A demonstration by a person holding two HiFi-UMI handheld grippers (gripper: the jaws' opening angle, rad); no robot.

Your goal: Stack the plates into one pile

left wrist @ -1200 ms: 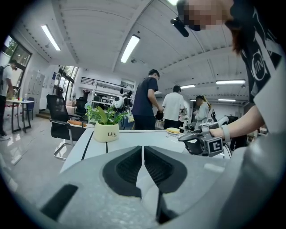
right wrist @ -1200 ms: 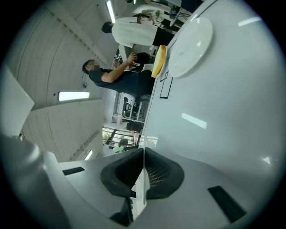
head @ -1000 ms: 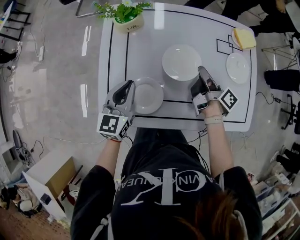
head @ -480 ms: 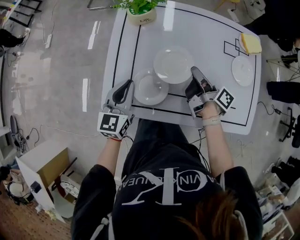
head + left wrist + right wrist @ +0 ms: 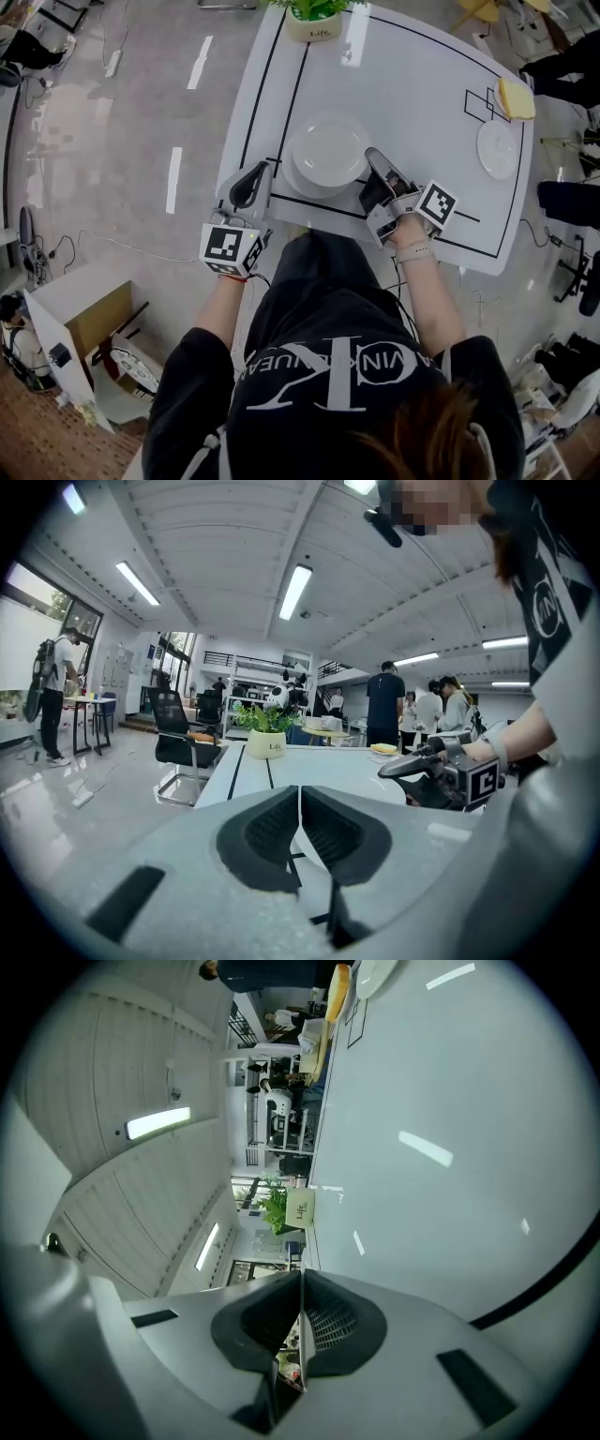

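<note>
two plates (image 5: 328, 150) seen overlapped nr the front edge of the white table (image 5: 412, 84), betw. both grippers. l. gripper (image 5: 257, 174) held closed & empty just beside their left rim; r. gripper (image 5: 373, 157) also closed, tip at their right rim. third plate (image 5: 496, 148) seen well apart, far right.

A glossy white surface (image 5: 412, 84), smooth enough to mirror the ceiling lights, is seen ahead of both claws. The plates (image 5: 328, 155) just beside the right claw (image 5: 368, 154) are finished in smooth, shiny white. The left claw (image 5: 299, 797) is cased in matt, faintly speckled grey plastic, and its pads (image 5: 267, 832) are faced with dark ribbed rubber-like material. A polished floor (image 5: 112, 141) gleams beside it.
</note>
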